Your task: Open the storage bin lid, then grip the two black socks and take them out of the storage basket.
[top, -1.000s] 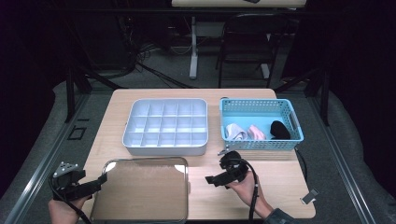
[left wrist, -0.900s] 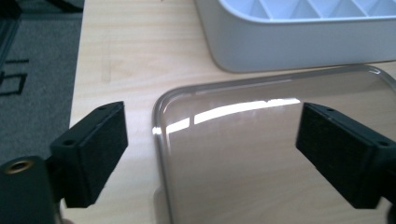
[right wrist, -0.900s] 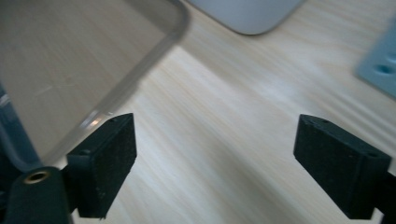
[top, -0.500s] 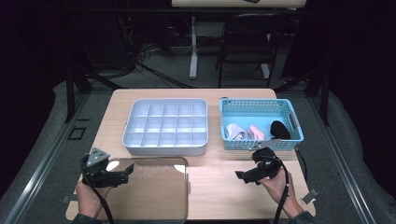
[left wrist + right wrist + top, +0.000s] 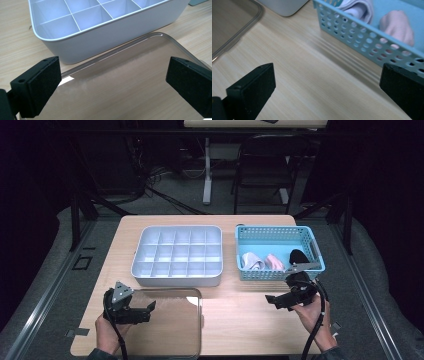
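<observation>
Currently, the left gripper (image 5: pixel 145 311) is held over the clear lid (image 5: pixel 170 330) that lies flat on the table (image 5: pixel 240 320), just in front of the grey compartment tray (image 5: pixel 178 255). Its jaws have just been opening and are spread wide, with nothing gripped. The right gripper (image 5: pixel 274 301) is likewise spread wide and empty, just beside the blue perforated basket (image 5: pixel 278 236), in which rolled socks (image 5: pixel 252 262) are kept.

A light wooden table (image 5: pixel 235 320) carries a grey divided tray (image 5: pixel 177 256) at the back, a blue perforated basket (image 5: pixel 278 234) just to its right, and a clear flat lid (image 5: pixel 170 327) near the front edge.
</observation>
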